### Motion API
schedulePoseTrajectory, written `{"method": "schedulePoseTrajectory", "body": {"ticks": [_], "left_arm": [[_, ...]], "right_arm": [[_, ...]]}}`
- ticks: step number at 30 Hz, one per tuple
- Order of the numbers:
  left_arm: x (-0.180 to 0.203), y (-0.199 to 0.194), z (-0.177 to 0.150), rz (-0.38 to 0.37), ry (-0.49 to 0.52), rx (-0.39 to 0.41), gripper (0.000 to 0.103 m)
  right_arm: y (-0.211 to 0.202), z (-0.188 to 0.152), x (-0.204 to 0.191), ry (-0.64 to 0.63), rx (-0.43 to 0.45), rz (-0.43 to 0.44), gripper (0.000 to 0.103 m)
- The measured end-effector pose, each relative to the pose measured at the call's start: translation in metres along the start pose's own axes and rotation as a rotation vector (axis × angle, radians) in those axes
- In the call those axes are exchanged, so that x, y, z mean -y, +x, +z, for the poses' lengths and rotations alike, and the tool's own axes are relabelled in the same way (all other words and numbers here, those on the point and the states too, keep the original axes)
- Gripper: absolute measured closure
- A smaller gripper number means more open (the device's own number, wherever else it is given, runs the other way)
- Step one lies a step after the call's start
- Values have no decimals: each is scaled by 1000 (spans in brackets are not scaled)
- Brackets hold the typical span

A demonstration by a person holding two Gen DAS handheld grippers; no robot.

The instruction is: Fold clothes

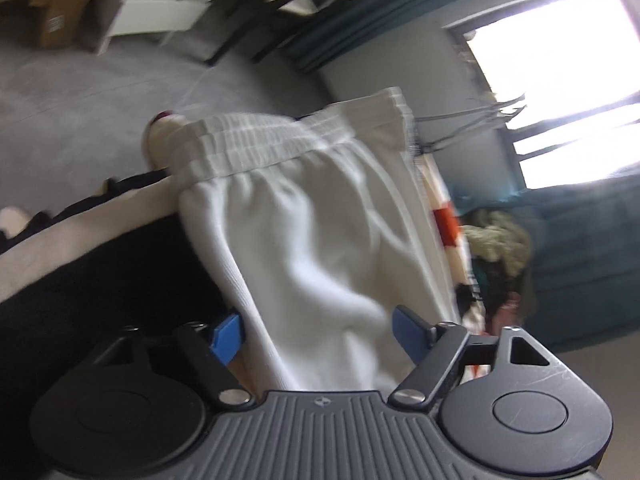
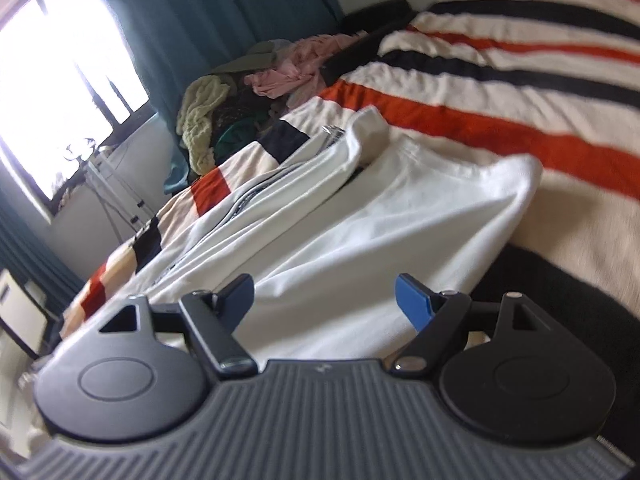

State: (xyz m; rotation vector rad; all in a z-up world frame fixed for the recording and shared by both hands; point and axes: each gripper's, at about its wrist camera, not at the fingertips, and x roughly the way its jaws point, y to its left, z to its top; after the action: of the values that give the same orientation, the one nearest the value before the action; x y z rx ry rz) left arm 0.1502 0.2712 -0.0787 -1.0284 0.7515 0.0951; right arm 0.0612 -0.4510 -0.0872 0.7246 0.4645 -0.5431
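White trousers (image 2: 360, 216) lie on the striped bedspread (image 2: 520, 92), and that is what I am steering by. From my right wrist camera the cloth runs away from me in a long band toward the far left of the bed, a dark-edged seam (image 2: 240, 204) tracing that long axis, while its near end spills under and between my fingers. From my left wrist camera I see the gathered elastic waistband (image 1: 256, 144) at the far end of the same white cloth (image 1: 320, 240), with the body of the garment running back from it straight into my jaws.

My left gripper (image 1: 316, 334) has its blue pads (image 1: 228, 336) spread wide, cloth lying between them but not pinched. My right gripper (image 2: 324, 298) is likewise spread, its pads (image 2: 414, 300) standing apart over the near edge of the fabric, grasping nothing. Both sit right at the cloth, so neither hand is clearly nearer; the left looks along the length to the waistband, the right across the near end.

I judge the garment partly laid out, though whether it is freshly spread or already folded once lengthwise I cannot settle: the doubled white layers in the right view would suit either.

Beyond it, a heap of other clothes (image 2: 248, 100) sits at the far side of the bed near teal curtains (image 2: 172, 20) and a bright window (image 2: 60, 80).
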Motion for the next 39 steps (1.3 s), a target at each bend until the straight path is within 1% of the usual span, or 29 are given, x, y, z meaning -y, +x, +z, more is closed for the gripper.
{"method": "schedulePoseTrajectory", "body": {"ticks": [1,3,4,5,6,7,8,10,12,14,16,17,18,20,21,22,24,25,26,27,28,29,31,32,34,35,37,38,39], "left_arm": [[2,1,0,9,15,-2,32],[-1,10,1,27,4,-38,36],[-3,15,1,35,-5,-57,36],[-7,19,2,40,-27,-69,37],[-11,20,4,39,-52,-69,41],[-16,20,5,37,-75,-67,43],[-20,21,6,34,-99,-64,43],[-26,23,9,24,-132,-62,42],[-26,23,9,18,-122,-67,42],[-26,22,9,2,-121,-64,41],[-29,20,9,-19,-129,-61,39],[-31,19,9,-29,-142,-58,39],[-34,17,10,-41,-163,-53,38],[-40,15,12,-59,-197,-50,38],[-41,14,12,-63,-206,-50,38],[-41,14,13,-67,-211,-49,38],[-41,13,12,-52,-210,-35,36],[-40,13,13,-42,-206,-30,35],[-40,14,13,-31,-202,-24,34],[-39,15,14,-20,-198,-19,34],[-39,16,15,-9,-194,-14,34],[-39,18,15,-2,-193,-9,34],[-37,24,17,15,-185,6,34],[-37,27,17,23,-180,13,36],[-34,32,18,46,-164,30,39],[-33,33,19,56,-149,34,41],[-30,36,21,79,-116,39,50],[-29,38,22,90,-99,42,61],[-27,39,23,102,-83,44,67]], "right_arm": [[2,2,8,41,-2,-20,24],[6,5,25,124,-6,-60,24],[8,7,33,165,-7,-80,24],[10,9,41,207,-9,-100,24],[12,11,50,248,-11,-120,24],[14,13,58,289,-13,-140,24],[15,14,66,332,-12,-159,24],[8,13,86,427,38,-167,24],[8,11,99,489,53,-187,22],[19,9,108,532,16,-153,22],[33,10,111,555,-16,-72,23],[38,11,110,557,-27,-60,23],[43,12,108,547,-32,-62,23],[52,17,105,516,-27,-94,22],[58,19,107,510,-29,-103,24],[64,21,109,503,-31,-112,29],[76,23,115,501,-40,-132,38],[82,23,117,492,-47,-137,47],[87,23,118,484,-51,-141,59],[88,23,119,480,-39,-128,66],[90,23,120,475,-27,-115,75],[91,23,122,473,-15,-101,77],[91,23,125,494,17,-52,77],[92,23,127,499,27,-37,77],[95,21,129,510,15,-69,77],[98,21,131,529,7,-70,77],[102,21,135,547,1,-68,78],[104,21,135,534,3,-72,80],[105,22,135,530,11,-71,80]]}}
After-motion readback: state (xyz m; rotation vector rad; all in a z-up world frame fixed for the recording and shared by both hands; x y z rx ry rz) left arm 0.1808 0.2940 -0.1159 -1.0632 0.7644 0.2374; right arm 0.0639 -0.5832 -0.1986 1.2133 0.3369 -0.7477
